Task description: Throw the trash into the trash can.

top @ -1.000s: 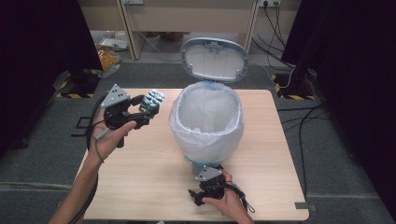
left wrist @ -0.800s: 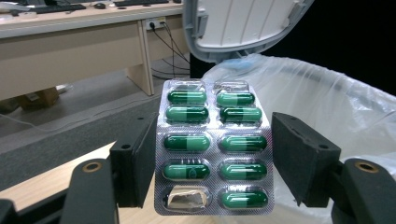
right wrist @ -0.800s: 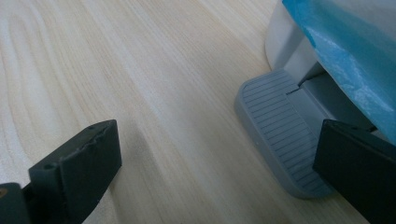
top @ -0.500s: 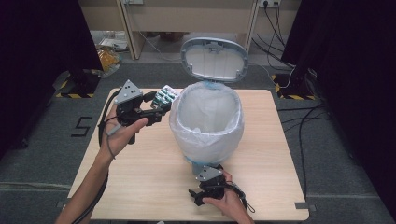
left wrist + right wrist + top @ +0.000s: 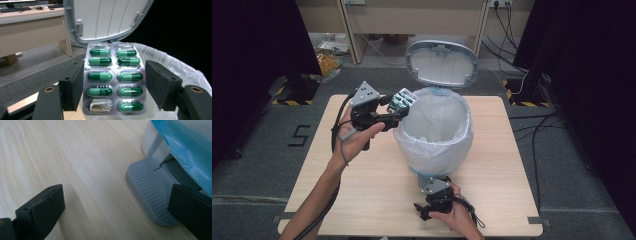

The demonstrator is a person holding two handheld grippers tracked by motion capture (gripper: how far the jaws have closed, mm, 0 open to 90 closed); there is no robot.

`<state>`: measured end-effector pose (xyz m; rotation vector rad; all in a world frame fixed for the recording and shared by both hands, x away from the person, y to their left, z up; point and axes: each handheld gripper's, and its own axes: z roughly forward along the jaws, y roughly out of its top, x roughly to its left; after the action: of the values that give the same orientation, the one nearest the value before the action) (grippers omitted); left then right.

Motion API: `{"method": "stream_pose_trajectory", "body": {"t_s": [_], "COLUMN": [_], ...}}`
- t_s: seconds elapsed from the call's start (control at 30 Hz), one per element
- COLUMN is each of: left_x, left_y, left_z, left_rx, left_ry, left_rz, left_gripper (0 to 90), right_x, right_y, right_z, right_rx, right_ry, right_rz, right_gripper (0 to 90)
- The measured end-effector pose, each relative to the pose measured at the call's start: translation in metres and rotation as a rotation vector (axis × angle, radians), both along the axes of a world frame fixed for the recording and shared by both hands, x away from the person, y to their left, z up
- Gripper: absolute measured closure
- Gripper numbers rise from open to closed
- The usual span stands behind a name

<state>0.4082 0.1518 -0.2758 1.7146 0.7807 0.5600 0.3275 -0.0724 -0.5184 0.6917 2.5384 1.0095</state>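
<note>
A silver blister pack (image 5: 402,99) of green capsules is held upright in my left gripper (image 5: 396,108), whose pads are shut on its side edges. It hangs just left of the rim of a pedal bin (image 5: 434,145) lined with a white bag. The bin's grey lid (image 5: 442,62) stands open. In the left gripper view the blister pack (image 5: 113,80) fills the gap of the left gripper (image 5: 115,72), with the bag's rim behind it. My right gripper (image 5: 430,184) sits low at the bin's foot. In its own view, the right gripper (image 5: 117,195) is open, one jaw over the grey ribbed pedal (image 5: 150,192).
The bin stands mid-table on a light wooden table (image 5: 362,190). A blue-edged fold of the bag (image 5: 185,142) overhangs the pedal. Behind the table are a desk frame and cables on the grey floor (image 5: 272,130).
My left gripper has carried the blister pack to the right and slightly up, from left of the bin to its rim. The right gripper has stayed at the pedal.
</note>
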Motion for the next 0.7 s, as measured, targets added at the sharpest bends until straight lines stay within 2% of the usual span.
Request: {"method": "stream_pose_trajectory", "body": {"t_s": [0.37, 0.7], "left_x": [0.009, 0.017], "left_y": [-0.024, -0.038], "left_z": [-0.002, -0.007], "left_rx": [0.015, 0.029], "left_ry": [0.023, 0.048], "left_rz": [-0.034, -0.053], "left_gripper": [34.0, 34.0], "right_x": [0.000, 0.000], "right_y": [0.000, 0.000], "right_z": [0.000, 0.000], "right_rx": [0.001, 0.001], "right_ry": [0.000, -0.001], "right_rz": [0.000, 0.000], "right_gripper": [1.1, 1.1]}}
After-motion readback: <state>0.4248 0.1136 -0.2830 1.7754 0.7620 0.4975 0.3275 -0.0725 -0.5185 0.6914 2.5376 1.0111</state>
